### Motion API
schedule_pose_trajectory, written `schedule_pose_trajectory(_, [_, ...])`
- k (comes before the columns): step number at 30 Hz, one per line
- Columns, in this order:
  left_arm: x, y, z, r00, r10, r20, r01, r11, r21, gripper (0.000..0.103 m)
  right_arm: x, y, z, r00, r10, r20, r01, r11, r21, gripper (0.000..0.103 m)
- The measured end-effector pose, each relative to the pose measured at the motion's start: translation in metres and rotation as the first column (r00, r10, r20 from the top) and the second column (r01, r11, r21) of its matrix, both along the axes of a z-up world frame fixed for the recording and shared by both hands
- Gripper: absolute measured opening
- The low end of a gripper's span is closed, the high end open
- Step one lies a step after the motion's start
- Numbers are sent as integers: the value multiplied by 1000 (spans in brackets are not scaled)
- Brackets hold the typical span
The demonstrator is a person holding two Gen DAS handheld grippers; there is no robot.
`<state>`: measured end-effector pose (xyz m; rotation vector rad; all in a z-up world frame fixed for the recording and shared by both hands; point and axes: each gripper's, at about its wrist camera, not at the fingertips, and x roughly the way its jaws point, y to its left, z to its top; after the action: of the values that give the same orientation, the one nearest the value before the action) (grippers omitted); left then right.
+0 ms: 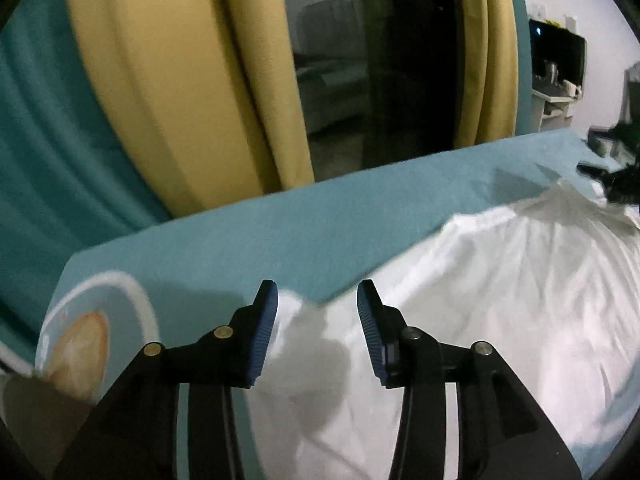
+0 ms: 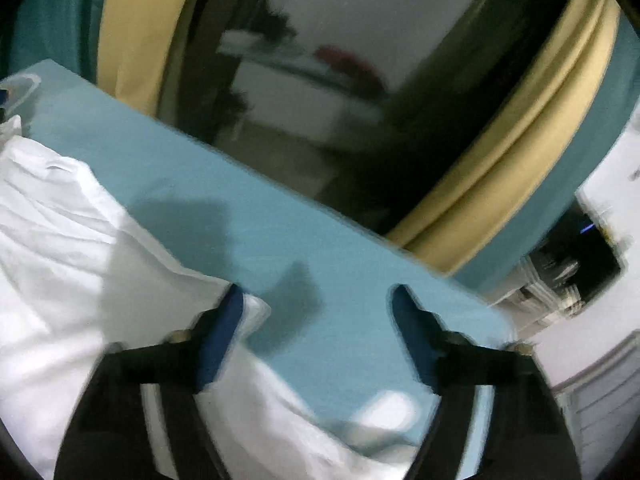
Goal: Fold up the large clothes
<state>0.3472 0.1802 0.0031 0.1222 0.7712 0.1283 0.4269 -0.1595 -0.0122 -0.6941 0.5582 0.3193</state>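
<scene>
Left gripper (image 1: 317, 296) stands half open above a corner of the white garment (image 1: 500, 300), which lies crumpled and creased on the teal table cover (image 1: 280, 228). Right gripper (image 2: 318, 300) gapes wide, empty, beside the garment's (image 2: 60, 240) rumpled edge.

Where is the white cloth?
In both wrist views the white cloth lies on the blue table, under the open left gripper and beside the right gripper.

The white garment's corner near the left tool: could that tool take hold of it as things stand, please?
Probably yes: the left tool is open, the white garment has its corner right between the fingers, and nothing blocks the way.
</scene>
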Motion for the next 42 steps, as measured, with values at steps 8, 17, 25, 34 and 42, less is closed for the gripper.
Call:
schedule_pose_trajectory(8, [-73,15,-28,993,86,-81,-95,989,-109,50,-65,-98,22,987,-106,-119,128,973,194,82])
schedule_pose_trajectory(17, [-104,4,-58,989,76,-127,-96,982,-161,50,-109,-171,-40,884,-97,-458,318,842,435,82])
schedule_pose_trajectory(25, [-120,-18,-52,995,14,-102,-24,995,-99,8,-128,-159,-40,897,-7,-442,248,836,489,10])
schedule_pose_trajectory(34, [-169,-13,-19,998,53,-36,-60,978,-198,7,-172,-185,-24,919,-24,-394,244,819,519,9])
schedule_pose_trajectory(42, [-211,-18,-28,995,37,-95,-60,964,-258,7,-212,-196,-20,919,-41,-391,255,821,512,9])
